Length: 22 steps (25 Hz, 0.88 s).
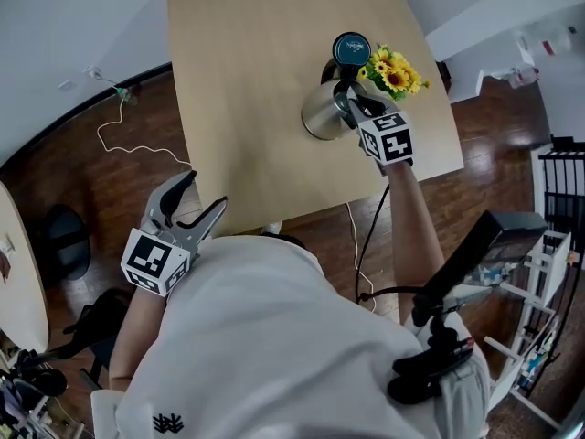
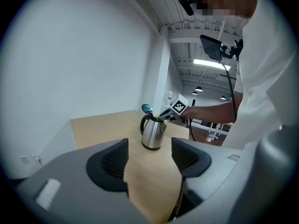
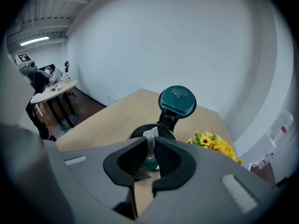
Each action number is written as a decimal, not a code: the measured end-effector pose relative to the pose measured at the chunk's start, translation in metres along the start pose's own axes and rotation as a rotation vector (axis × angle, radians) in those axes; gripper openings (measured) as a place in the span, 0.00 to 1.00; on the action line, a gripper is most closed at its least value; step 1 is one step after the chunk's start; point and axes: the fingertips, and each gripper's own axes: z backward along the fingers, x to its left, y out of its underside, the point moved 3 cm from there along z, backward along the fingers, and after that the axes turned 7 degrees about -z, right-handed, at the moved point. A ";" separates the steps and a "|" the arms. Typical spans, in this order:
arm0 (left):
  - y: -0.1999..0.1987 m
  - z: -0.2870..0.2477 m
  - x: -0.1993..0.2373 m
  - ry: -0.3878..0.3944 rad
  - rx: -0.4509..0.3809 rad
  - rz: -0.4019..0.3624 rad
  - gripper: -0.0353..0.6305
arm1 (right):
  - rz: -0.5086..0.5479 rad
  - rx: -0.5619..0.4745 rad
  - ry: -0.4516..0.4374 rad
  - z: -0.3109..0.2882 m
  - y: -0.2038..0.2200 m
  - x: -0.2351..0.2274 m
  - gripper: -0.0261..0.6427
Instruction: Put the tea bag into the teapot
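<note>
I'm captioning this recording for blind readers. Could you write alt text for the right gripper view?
The right gripper pinches a pale tea bag between its jaws, over the open mouth of the teapot, whose teal lid is flipped up behind. The teapot stands on a light wooden table, with yellow flowers to its right.

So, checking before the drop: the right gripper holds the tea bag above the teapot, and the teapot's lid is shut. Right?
No: the lid stands flipped open, as the right gripper view shows. The right gripper does hold the tea bag above the teapot.
</note>
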 end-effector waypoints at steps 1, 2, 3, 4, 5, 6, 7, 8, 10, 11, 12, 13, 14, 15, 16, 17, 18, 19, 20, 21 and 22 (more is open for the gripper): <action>0.002 0.000 0.002 -0.003 0.005 0.000 0.49 | 0.006 0.009 0.000 -0.003 0.000 0.000 0.11; 0.003 0.001 0.004 -0.007 0.008 0.002 0.49 | 0.007 0.016 -0.002 -0.005 0.000 0.000 0.11; 0.004 0.000 0.007 -0.010 0.010 0.006 0.49 | 0.002 0.019 -0.005 -0.008 0.000 -0.001 0.11; 0.003 0.000 0.008 -0.013 0.010 0.012 0.49 | -0.005 0.020 -0.008 -0.009 0.000 -0.002 0.13; 0.002 0.000 0.010 -0.016 0.010 0.016 0.49 | -0.012 0.019 -0.012 -0.011 0.000 -0.003 0.15; 0.001 0.000 0.011 -0.018 0.012 0.016 0.49 | -0.018 0.017 -0.015 -0.013 0.000 -0.003 0.16; 0.001 -0.001 0.012 -0.018 0.014 0.013 0.49 | -0.022 0.015 -0.017 -0.014 0.001 -0.004 0.17; 0.002 -0.001 0.013 -0.018 0.018 0.011 0.49 | -0.027 0.012 -0.019 -0.015 0.001 -0.004 0.19; 0.003 -0.004 0.014 -0.015 0.026 0.011 0.49 | -0.031 0.001 -0.025 -0.014 0.002 -0.004 0.20; 0.003 -0.005 0.014 -0.014 0.030 0.012 0.49 | -0.027 -0.007 -0.027 -0.013 0.001 -0.004 0.20; 0.003 -0.006 0.014 -0.014 0.034 0.012 0.49 | -0.021 -0.018 -0.027 -0.010 -0.001 -0.005 0.22; 0.002 -0.007 0.013 -0.014 0.037 0.012 0.49 | -0.020 -0.037 -0.024 -0.005 -0.004 -0.005 0.22; 0.001 -0.008 0.012 -0.015 0.039 0.010 0.49 | -0.027 -0.065 -0.019 0.002 -0.007 -0.007 0.22; -0.001 -0.009 0.010 -0.016 0.041 0.009 0.49 | -0.042 -0.099 -0.015 0.010 -0.010 -0.008 0.22; -0.002 -0.010 0.008 -0.017 0.043 0.008 0.49 | -0.061 -0.134 -0.013 0.019 -0.012 -0.008 0.22; -0.003 -0.012 0.006 -0.017 0.046 0.008 0.49 | -0.078 -0.165 -0.012 0.028 -0.013 -0.007 0.21; -0.004 -0.013 0.003 -0.018 0.050 0.010 0.49 | -0.090 -0.192 -0.011 0.037 -0.012 -0.005 0.21; -0.004 -0.015 0.000 -0.018 0.055 0.013 0.49 | -0.100 -0.213 -0.010 0.045 -0.010 -0.002 0.21; -0.004 -0.017 -0.004 -0.017 0.061 0.018 0.49 | -0.111 -0.231 -0.011 0.054 -0.006 0.002 0.21; -0.003 -0.019 -0.009 -0.016 0.068 0.021 0.49 | -0.125 -0.246 -0.015 0.063 -0.001 0.007 0.21; -0.002 -0.021 -0.014 -0.014 0.077 0.024 0.49 | -0.141 -0.259 -0.020 0.071 0.006 0.011 0.21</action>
